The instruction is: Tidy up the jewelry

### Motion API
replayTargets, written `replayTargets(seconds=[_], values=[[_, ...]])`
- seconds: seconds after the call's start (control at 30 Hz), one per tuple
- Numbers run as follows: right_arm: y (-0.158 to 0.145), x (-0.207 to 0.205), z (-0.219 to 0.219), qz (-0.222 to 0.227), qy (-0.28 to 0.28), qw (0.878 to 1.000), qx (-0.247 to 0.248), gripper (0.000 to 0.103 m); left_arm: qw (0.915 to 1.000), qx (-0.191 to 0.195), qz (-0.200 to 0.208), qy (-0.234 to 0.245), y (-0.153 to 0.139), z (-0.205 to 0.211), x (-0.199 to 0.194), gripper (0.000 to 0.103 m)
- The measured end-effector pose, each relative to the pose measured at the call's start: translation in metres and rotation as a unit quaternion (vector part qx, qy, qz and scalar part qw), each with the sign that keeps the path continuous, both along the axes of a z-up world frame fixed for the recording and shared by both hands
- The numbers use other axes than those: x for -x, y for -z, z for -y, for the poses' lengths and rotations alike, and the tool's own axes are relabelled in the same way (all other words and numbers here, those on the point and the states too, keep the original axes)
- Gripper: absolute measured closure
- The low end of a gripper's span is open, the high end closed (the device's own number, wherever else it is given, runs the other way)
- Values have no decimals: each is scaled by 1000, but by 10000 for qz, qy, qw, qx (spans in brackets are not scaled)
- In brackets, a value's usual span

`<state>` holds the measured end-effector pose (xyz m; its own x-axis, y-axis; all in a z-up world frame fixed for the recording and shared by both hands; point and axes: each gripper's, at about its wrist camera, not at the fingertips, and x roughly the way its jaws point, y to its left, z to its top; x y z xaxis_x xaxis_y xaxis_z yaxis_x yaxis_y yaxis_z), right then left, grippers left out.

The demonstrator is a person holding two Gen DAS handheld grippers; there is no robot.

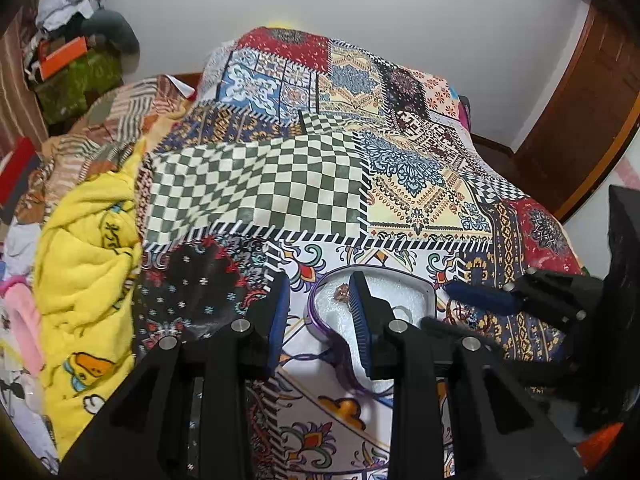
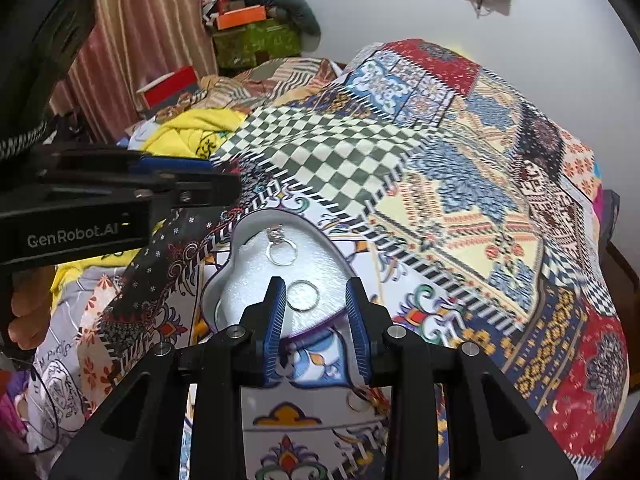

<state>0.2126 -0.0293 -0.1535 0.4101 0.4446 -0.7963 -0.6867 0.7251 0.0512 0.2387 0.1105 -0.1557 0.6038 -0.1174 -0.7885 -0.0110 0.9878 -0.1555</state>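
Now, right gripper (image 2: pixel 316 308): hovering released, low centre frame.
Ring (image 2: pixel 303 295): lying between its fingertips, inside box (image 2: pixel 224 276).
Left gripper (image 1: pixel 320 312): released.

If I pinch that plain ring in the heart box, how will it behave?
The plain ring looks thin and light, so it will probably slip or flip between the wide pads. Lying flat on the white foam, it may press in rather than lift. On edge, it could roll.

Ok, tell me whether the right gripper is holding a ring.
No: in the right wrist view the right gripper is open and holds nothing, and both rings lie loose in the heart-shaped box.
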Motion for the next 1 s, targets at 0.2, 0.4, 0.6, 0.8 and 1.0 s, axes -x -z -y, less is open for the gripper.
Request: replayTargets(seconds=[0.2,0.4,0.6,0.8,1.0], values=[[-19,5,32,180,289,9994,-118,74,9997,-187,152,88,-9,18,14,69],[-27,12,66,340,544,9979,-88,65,9989,-209,213,371,-7,46,29,68],[-24,18,96,271,730,9970,-25,65,9969,-30,129,776,5,81,41,68],[-9,26,119,32,840,9965,-9,65,9938,23,39,1106,18,111,52,68],[18,30,125,-303,751,9967,1,65,9919,-29,-39,1271,33,130,55,68]])
